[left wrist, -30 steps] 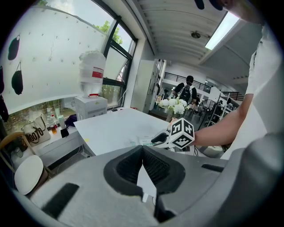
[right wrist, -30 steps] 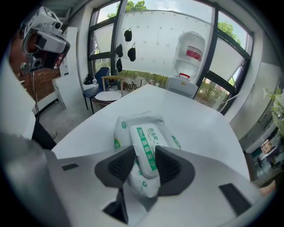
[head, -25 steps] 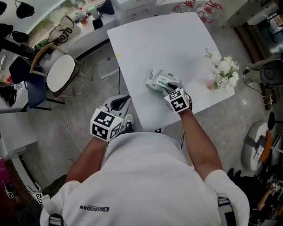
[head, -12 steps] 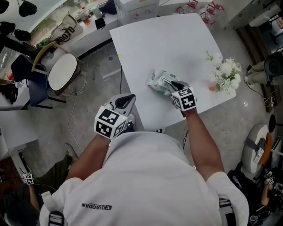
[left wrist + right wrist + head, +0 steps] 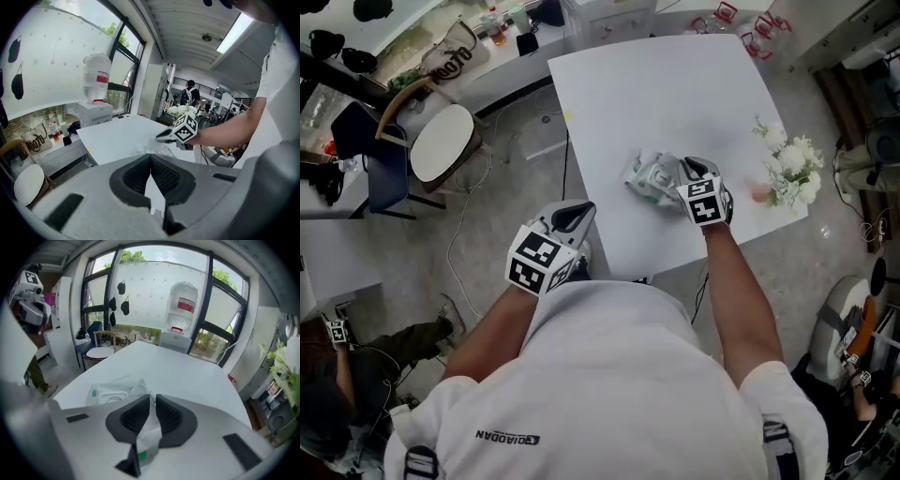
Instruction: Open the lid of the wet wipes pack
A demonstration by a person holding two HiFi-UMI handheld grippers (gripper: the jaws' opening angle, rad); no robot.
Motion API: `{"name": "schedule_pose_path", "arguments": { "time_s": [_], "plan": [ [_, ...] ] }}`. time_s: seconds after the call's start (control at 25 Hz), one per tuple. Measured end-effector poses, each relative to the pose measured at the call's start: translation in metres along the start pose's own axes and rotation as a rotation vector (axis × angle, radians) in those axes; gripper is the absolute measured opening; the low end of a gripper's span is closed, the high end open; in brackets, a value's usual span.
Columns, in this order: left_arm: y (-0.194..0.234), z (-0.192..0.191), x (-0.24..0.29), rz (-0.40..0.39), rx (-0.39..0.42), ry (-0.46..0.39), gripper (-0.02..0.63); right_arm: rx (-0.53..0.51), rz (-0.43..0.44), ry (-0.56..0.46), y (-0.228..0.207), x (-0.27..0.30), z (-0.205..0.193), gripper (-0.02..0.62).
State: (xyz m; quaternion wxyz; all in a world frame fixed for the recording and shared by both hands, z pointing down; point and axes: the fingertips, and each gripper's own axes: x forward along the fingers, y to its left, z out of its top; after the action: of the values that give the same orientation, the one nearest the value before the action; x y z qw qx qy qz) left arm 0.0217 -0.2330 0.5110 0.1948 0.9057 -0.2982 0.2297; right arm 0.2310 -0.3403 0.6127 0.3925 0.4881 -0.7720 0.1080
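Observation:
The wet wipes pack (image 5: pixel 649 176), white with green print, lies on the white table (image 5: pixel 675 84) near its front edge. My right gripper (image 5: pixel 681 170) is at the pack's right end. In the right gripper view its jaws are closing and pinch a white flap (image 5: pixel 149 427) with a green spot, which rises from the pack (image 5: pixel 110 390). My left gripper (image 5: pixel 577 214) hangs off the table's left edge over the floor, and its jaws meet with nothing between them (image 5: pixel 150 161). From there the right gripper (image 5: pixel 161 137) shows above the table.
A bunch of white flowers (image 5: pixel 792 169) stands at the table's right edge. A round white stool (image 5: pixel 441 141) and cables are on the floor to the left. A water dispenser (image 5: pixel 183 310) stands beyond the table's far side.
My right gripper's jaws have narrowed onto the pack's flap, and the gripper has drawn back to the right and a little up. The left gripper has stayed where it was.

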Motion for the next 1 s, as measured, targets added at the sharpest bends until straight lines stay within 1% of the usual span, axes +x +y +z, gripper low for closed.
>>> {"name": "schedule_pose_path", "arguments": {
  "time_s": [0.08, 0.2, 0.28, 0.48, 0.56, 0.72, 0.84, 1.0],
  "plan": [
    [0.001, -0.002, -0.001, 0.003, -0.005, 0.004, 0.0, -0.026, -0.007, 0.02, -0.006, 0.01, 0.0, 0.052],
    [0.0, -0.005, -0.001, 0.004, -0.011, 0.007, 0.0, -0.028, 0.004, 0.059, -0.014, 0.026, -0.006, 0.063],
    [-0.001, -0.007, -0.001, 0.006, -0.014, 0.009, 0.0, -0.033, 0.019, 0.09, -0.017, 0.037, -0.012, 0.058],
    [0.002, -0.01, -0.001, 0.013, -0.026, 0.015, 0.0, -0.049, 0.076, 0.16, -0.01, 0.059, -0.025, 0.057],
    [0.003, -0.011, -0.001, 0.015, -0.03, 0.017, 0.0, -0.039, 0.083, 0.175, -0.008, 0.063, -0.029, 0.043],
    [0.003, -0.01, 0.0, 0.015, -0.035, 0.017, 0.0, -0.025, 0.083, 0.18, -0.01, 0.064, -0.03, 0.038],
    [0.003, -0.009, 0.002, 0.008, -0.031, 0.018, 0.0, -0.027, 0.078, 0.174, -0.011, 0.06, -0.026, 0.054],
    [0.003, -0.004, 0.005, -0.007, -0.015, 0.009, 0.0, -0.012, 0.052, 0.124, -0.011, 0.041, -0.014, 0.057]
  ]
}}
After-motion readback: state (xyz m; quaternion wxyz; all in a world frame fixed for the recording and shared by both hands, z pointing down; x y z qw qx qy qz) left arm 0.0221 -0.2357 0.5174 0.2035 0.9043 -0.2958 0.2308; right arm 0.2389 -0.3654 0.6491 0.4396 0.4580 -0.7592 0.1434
